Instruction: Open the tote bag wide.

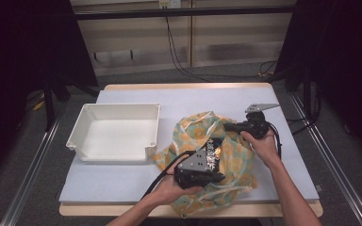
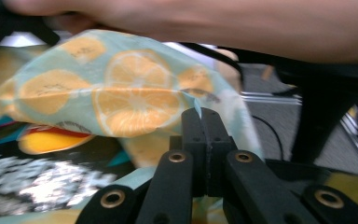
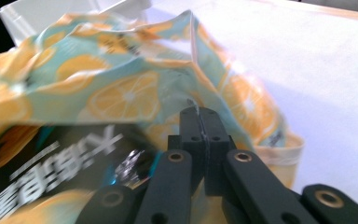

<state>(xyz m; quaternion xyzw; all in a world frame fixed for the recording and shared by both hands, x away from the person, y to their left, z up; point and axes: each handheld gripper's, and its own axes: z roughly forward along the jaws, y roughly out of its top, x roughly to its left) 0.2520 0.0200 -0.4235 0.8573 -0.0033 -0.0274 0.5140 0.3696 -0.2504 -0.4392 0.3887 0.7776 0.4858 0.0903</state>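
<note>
A cloth bag [image 1: 193,134] printed with orange slices on teal lies crumpled at the middle right of the table. Through its open mouth a dark shiny packet [image 1: 213,153] with white lettering shows inside. My left gripper [image 1: 221,177] is at the bag's near side, shut on a fold of the rim. In the left gripper view its jaws [image 2: 204,112] pinch the cloth [image 2: 121,93] above the packet [image 2: 37,182]. My right gripper [image 1: 227,126] is at the far right side, shut on the rim. In the right gripper view its jaws [image 3: 200,112] clamp the cloth edge [image 3: 112,88] beside the packet [image 3: 65,168].
A white rectangular tray [image 1: 82,127] sits on the left of the table, with nothing in it. The table carries a pale sheet [image 1: 179,99]. Its front edge runs just below the bag. A forearm [image 2: 214,23] crosses the top of the left gripper view.
</note>
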